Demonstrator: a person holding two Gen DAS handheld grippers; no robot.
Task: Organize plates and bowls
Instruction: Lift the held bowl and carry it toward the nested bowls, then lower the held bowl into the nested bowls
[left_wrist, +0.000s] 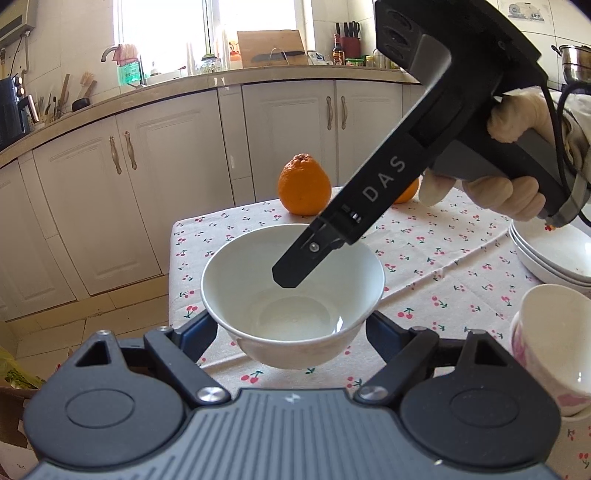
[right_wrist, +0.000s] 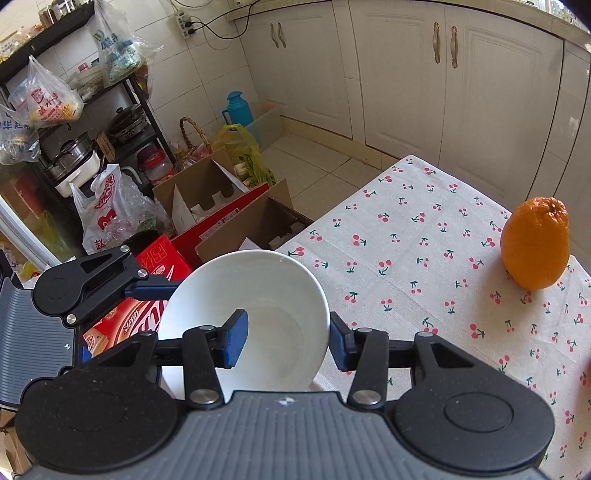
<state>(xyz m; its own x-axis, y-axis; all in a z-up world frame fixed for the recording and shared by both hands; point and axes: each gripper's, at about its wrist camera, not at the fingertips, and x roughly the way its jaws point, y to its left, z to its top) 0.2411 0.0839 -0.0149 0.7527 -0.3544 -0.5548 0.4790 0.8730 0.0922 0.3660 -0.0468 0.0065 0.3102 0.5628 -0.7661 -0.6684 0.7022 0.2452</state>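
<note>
My left gripper (left_wrist: 291, 328) spreads its fingers wide around the white ceramic bowl (left_wrist: 291, 295), gripping its sides. My right gripper (right_wrist: 286, 341), in a gloved hand (left_wrist: 513, 155), angles downward, pinching the bowl's rim between blue-padded fingers (right_wrist: 234, 341).

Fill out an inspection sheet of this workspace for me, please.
Surface: cherry-print tablecloth, lying flat.
Job's things: white bowl held at the table's edge; stacked plates and patterned cup at the right.
Clutter: orange and second orange at the far edge.
Grippers: left hand-held gripper clasps the bowl's outside; right hand-held gripper pinches its wall, one pad inside.
Cables: black cable at the right handle.
Surroundings: cabinets; cardboard boxes on the floor.
</note>
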